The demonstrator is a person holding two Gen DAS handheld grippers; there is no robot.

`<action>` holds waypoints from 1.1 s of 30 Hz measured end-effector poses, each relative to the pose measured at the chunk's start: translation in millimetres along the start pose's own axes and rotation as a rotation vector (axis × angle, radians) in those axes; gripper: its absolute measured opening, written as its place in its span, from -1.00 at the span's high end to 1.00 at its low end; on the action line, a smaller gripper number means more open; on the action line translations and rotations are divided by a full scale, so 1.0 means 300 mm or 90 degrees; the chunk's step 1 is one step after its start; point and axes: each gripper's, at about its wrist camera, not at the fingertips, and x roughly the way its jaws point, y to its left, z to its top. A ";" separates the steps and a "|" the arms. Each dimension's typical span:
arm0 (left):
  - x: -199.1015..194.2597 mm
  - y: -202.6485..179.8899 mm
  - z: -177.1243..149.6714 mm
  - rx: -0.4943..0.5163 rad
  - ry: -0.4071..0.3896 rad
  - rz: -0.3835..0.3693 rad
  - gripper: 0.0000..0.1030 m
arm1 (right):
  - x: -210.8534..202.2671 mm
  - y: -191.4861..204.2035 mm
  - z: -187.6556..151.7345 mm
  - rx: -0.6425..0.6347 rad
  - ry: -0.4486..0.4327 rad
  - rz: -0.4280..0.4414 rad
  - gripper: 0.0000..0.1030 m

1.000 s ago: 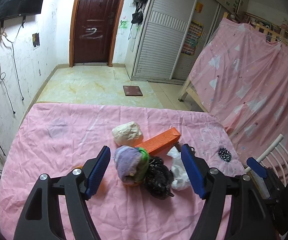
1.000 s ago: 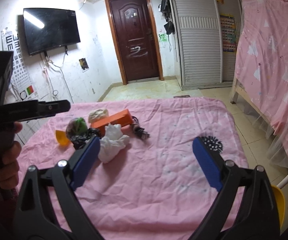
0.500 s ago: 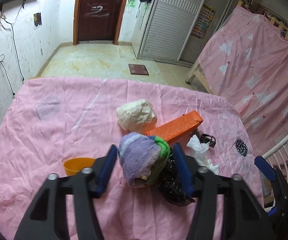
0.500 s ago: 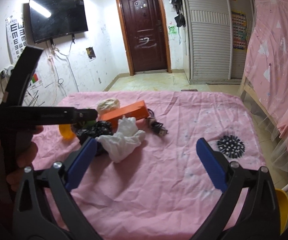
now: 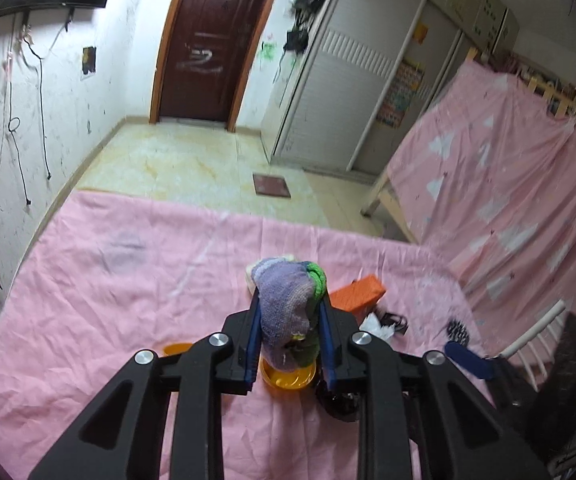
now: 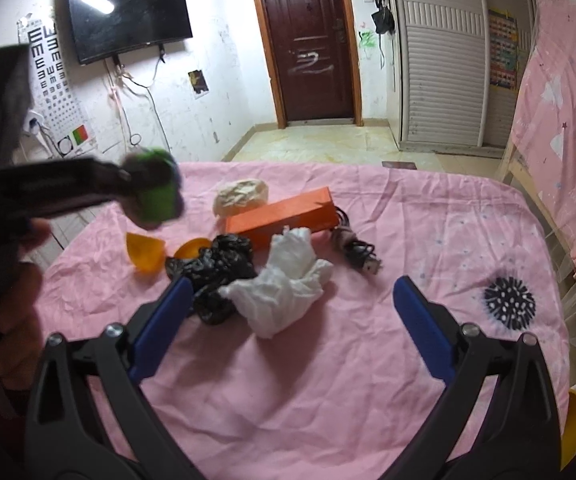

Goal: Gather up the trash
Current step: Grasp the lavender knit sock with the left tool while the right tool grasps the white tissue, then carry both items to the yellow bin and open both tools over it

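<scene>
A purple and green cloth bundle [image 5: 288,304] sits between the blue pads of my left gripper [image 5: 290,300]. Its jaws are closing in and the pads press on both sides of it. In the right wrist view that bundle [image 6: 154,194] hangs above the table's left side. My right gripper [image 6: 291,286] is open and low over the pink table cover [image 6: 328,380]. A crumpled white tissue [image 6: 284,288] lies just beyond its fingertips, untouched, and a black plastic bag [image 6: 216,272] lies beside its left finger. Behind them lie an orange box [image 6: 284,216] and a beige paper wad [image 6: 242,196].
Two orange plastic shells [image 6: 144,254] [image 6: 194,248] lie left of the black bag, one [image 5: 286,376] right under the lifted bundle. A black cable [image 6: 358,252] lies right of the box. A person's hand [image 6: 20,340] holds the left gripper. A pink-draped bed frame [image 6: 560,120] stands on the right.
My left gripper has closed on the cloth bundle and lifted it off the table. My right gripper stayed open and came closer to the white tissue.
</scene>
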 end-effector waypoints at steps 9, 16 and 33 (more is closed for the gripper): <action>-0.067 0.033 0.014 -0.013 -0.021 -0.029 0.67 | 0.089 -0.010 0.016 0.006 0.061 -0.019 -0.18; -0.073 0.032 -0.001 -0.009 -0.019 -0.035 0.66 | 0.103 0.011 0.012 -0.007 0.070 -0.026 0.72; -0.168 -0.077 -0.019 0.030 -0.040 -0.033 0.66 | -0.154 -0.037 0.013 0.020 -0.050 -0.015 0.75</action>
